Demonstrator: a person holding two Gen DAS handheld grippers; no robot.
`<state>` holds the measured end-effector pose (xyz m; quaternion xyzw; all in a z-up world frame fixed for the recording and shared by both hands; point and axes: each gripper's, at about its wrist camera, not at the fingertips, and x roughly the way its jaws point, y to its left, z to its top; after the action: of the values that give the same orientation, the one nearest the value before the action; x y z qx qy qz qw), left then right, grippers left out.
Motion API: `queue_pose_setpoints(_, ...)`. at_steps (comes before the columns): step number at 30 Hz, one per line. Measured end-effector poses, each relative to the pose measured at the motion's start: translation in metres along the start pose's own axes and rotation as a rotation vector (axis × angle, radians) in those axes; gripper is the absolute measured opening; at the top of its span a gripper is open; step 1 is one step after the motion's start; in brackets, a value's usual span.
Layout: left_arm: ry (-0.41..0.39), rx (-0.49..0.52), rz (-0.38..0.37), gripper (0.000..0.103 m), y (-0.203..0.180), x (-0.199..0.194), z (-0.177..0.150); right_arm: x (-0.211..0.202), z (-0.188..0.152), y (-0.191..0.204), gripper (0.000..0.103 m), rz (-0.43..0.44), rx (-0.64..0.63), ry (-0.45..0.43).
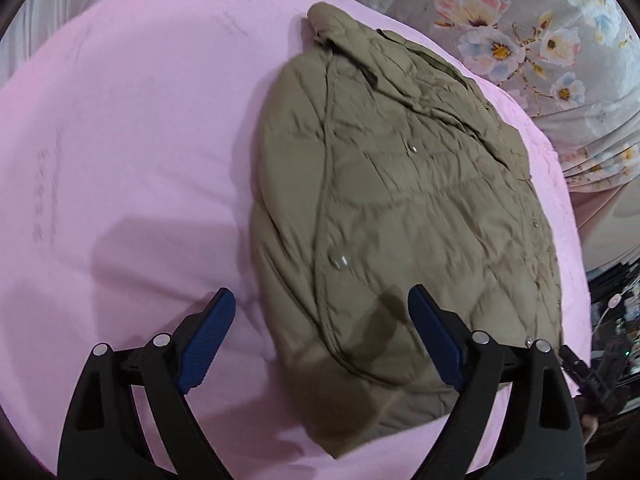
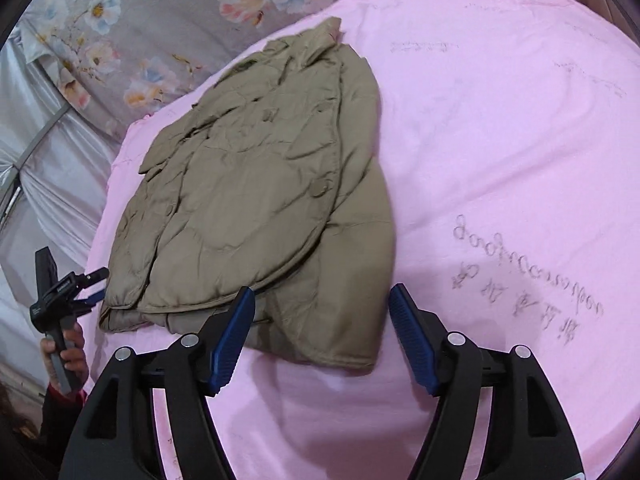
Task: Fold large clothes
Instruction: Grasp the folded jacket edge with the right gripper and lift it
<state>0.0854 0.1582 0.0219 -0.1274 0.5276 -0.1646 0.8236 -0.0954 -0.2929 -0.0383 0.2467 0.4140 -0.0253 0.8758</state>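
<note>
An olive-tan quilted jacket [image 1: 400,208] lies on the pink sheet [image 1: 140,140], folded lengthwise into a long narrow shape, collar at the far end. My left gripper [image 1: 322,300] is open and empty above the jacket's near hem. In the right wrist view the jacket [image 2: 260,200] lies left of centre. My right gripper [image 2: 322,298] is open and empty above the hem's right corner. The left gripper also shows in the right wrist view [image 2: 94,280], held by a hand at the hem's left corner.
The pink sheet [image 2: 500,140] carries faint printed writing [image 2: 528,272] at the right. A grey floral bedcover [image 1: 540,40] lies beyond the sheet; it also shows in the right wrist view [image 2: 120,40]. Dark clutter [image 1: 616,320] stands past the sheet's right edge.
</note>
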Motion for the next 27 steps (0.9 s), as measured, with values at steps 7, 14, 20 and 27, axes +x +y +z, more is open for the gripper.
queue_pose_setpoints(7,-0.033,0.014,0.008,0.066,-0.029,0.005,-0.012,0.008,0.001,0.009,0.056,0.051,0.055,-0.069)
queue_pose_setpoints(14,-0.109,0.029,-0.023,0.008,-0.027,-0.047,-0.013,-0.022,-0.003,0.015,0.007,0.122,0.055,-0.127)
queue_pose_setpoints(20,-0.268,0.092,-0.086,0.006,-0.039,-0.157,-0.032,-0.133,-0.013,0.057,0.006,0.253,-0.111,-0.354)
queue_pose_setpoints(27,-0.494,0.184,-0.065,0.0,-0.069,-0.247,-0.006,-0.202,0.025,0.098,0.006,0.268,-0.208,-0.598)
